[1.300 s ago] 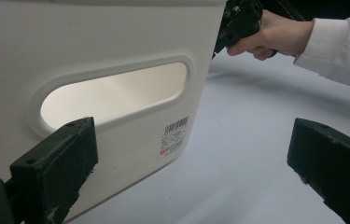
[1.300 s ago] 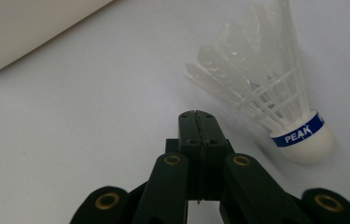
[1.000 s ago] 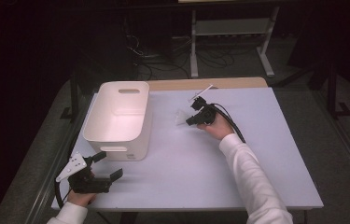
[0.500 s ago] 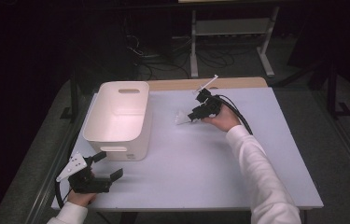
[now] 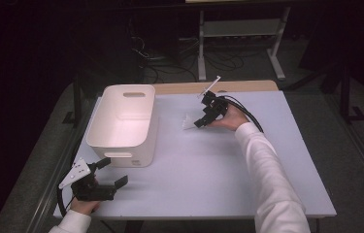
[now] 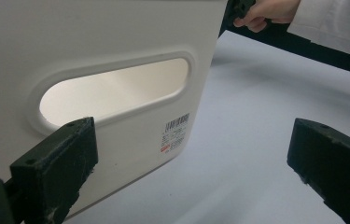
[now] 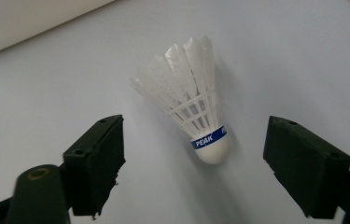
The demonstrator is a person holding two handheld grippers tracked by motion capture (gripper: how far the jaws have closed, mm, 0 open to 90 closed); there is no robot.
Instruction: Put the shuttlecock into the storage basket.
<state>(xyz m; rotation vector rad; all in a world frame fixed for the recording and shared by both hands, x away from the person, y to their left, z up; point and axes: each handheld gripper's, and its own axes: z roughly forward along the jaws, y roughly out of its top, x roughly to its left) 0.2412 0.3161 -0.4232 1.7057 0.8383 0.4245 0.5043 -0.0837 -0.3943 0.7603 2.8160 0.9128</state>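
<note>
**Shuttlecock on table, right jaws spread either side of it**

The right gripper (image 5: pixel 200 120), black w/ trailing cable, sits toward the far side of the pale lavender table (image 5: pixel 208 174), angled down at a white plastic-feather shuttlecock (image 5: pixel 189 122). In the right gripper view the shuttlecock (image 7: pixel 191 112) lies on the tabletop btwn the two black jaws but touches neither: rounded white cork end w/ a blue "PEAK" band points toward the camera, feather skirt fans away. Jaws have just been opening and now stand wide apart, nothing pressed btwn the pads.

The shuttlecock rests just right of the white rectangular plastic bin (image 5: pixel 124 121), outside it, near but apart.

The left gripper (image 5: pixel 107 174), black w/ a grey three-cornered plate on top, is held at the near-left corner of the table, just in front of the bin's near end. Left gripper view: jaws apart, nothing btwn them; bin wall (image 6: pixel 116 56) w/ oval handle cutout and small printed label is close ahead.
</note>
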